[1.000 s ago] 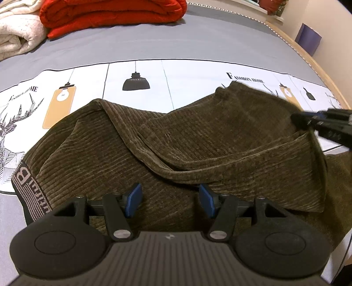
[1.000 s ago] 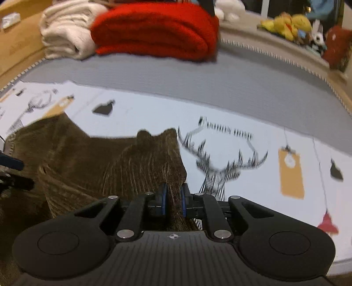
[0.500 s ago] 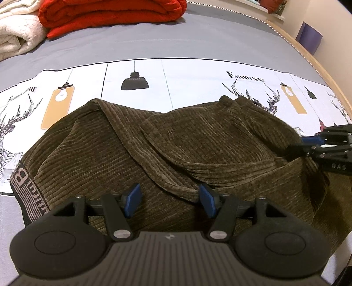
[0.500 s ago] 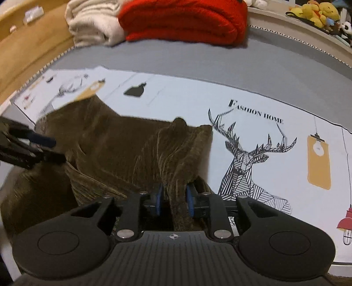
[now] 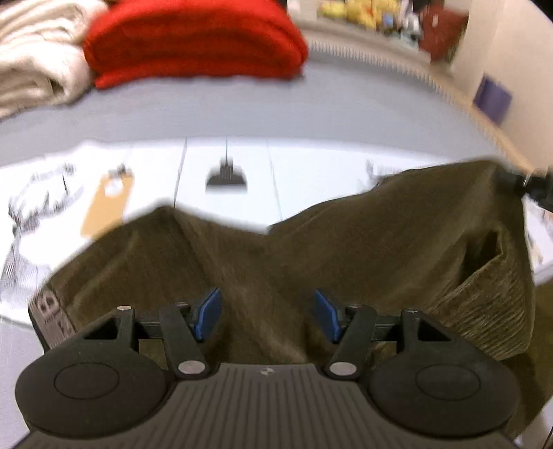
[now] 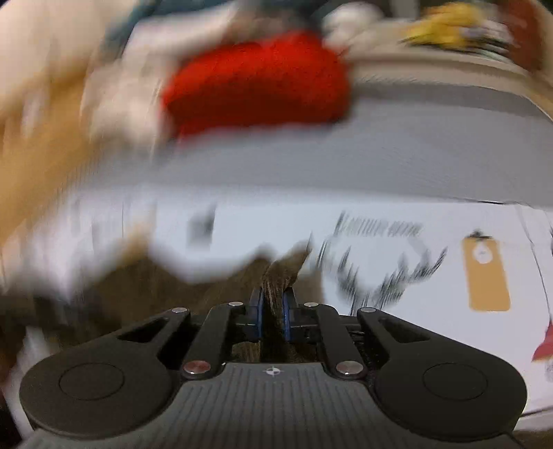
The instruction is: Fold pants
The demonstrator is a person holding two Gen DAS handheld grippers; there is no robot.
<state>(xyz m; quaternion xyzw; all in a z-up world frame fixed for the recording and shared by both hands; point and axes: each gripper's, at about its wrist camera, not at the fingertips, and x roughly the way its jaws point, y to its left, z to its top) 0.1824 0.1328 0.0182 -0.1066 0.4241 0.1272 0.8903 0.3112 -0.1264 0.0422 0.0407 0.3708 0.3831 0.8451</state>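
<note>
The brown corduroy pants (image 5: 311, 248) lie bunched on the printed bed sheet, with the lettered waistband (image 5: 52, 311) at the lower left. My left gripper (image 5: 268, 312) is open just above the pants, its blue pads apart with cloth showing between them. My right gripper (image 6: 273, 309) is shut on a fold of the pants (image 6: 276, 279) and holds that end lifted. It shows at the right edge of the left wrist view (image 5: 532, 188), pulling the cloth up into a peak. Both views are motion-blurred.
A folded red blanket (image 5: 193, 41) and a cream blanket (image 5: 31, 65) sit at the far side of the grey bed. The white sheet (image 6: 432, 248) has deer and lamp prints. Stuffed toys (image 6: 446, 20) line the headboard ledge. A wall stands at the right.
My right gripper has lifted its end of the pants up and away, raising the right side of the cloth. The left gripper stays open and has tilted up.
</note>
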